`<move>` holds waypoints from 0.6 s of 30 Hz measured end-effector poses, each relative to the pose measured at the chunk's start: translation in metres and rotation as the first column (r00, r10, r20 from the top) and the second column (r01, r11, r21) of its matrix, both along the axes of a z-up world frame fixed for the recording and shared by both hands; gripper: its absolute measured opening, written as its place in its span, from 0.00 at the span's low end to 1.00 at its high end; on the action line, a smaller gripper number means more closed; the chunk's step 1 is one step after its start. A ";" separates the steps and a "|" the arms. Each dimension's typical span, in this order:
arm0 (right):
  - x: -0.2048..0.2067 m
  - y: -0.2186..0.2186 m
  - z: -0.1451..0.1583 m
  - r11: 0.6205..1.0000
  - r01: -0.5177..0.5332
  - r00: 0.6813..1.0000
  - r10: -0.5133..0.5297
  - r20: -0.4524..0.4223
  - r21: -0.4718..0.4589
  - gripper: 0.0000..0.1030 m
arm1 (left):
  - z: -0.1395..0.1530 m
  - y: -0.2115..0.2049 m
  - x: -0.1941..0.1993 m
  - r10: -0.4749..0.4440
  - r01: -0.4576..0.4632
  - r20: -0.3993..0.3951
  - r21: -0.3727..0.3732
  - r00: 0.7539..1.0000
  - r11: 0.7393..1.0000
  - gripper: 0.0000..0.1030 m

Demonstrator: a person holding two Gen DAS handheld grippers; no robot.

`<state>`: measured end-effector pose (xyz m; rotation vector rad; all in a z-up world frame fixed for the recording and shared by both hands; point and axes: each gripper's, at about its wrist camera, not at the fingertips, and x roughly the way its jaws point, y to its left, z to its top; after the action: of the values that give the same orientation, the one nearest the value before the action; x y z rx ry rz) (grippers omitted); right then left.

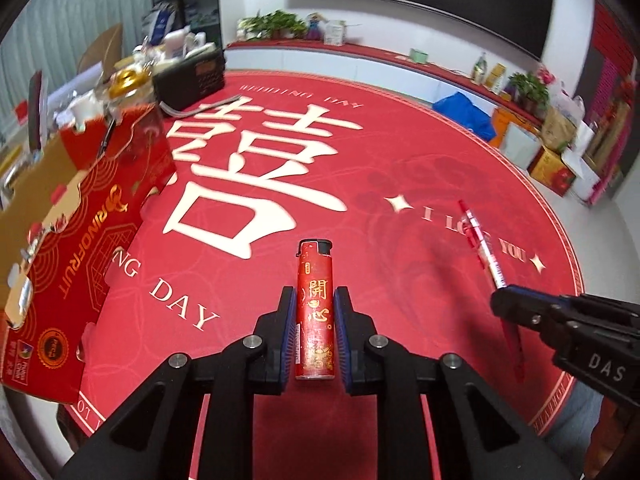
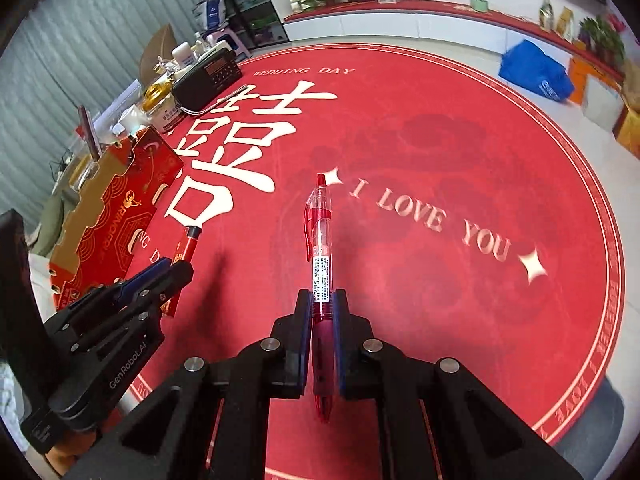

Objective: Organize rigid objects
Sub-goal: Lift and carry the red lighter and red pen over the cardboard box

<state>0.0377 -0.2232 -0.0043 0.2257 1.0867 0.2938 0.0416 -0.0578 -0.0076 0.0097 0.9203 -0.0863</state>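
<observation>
across the floor lies a round red wedding mat (image 1: pixel 400 184) with a big white double-happiness character, "wedding day" and "i love you" printed on it. at its left edge stands an open red cardboard fruit box (image 1: pixel 96 216) with gold trim and a brown inside, its flaps up. behind the box, beyond the mat's far left rim, a black radio (image 2: pixel 208 76) sits among jars and bottles. far right, off the mat, a blue bag (image 2: pixel 536 72) lies near stacked cartons.

the left hand-held gripper (image 1: pixel 314 300) is clenched on a red lighter (image 1: pixel 315 312) with gold characters; the blue pads press both long sides, and the black cap end juts forward past the fingertips, above the mat, to the right of the box.

the right hand-held gripper (image 2: pixel 322 300) is clamped on a red gel pen (image 2: pixel 320 264); the pads pinch its grip section, the clip end points forward and the tip back toward the camera, raised over the mat's middle.

the two grippers sit side by side, apart.
</observation>
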 end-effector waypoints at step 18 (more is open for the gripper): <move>-0.053 0.005 0.000 0.998 0.048 0.999 -0.049 0.020 0.029 0.10 | 0.009 0.011 -0.039 0.005 -0.005 0.043 -0.011 0.999 1.000 0.19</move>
<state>-0.0157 -0.2183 -0.0046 0.2737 1.0552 0.2677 0.0024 -0.0472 0.0009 -0.0012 0.8766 -0.0862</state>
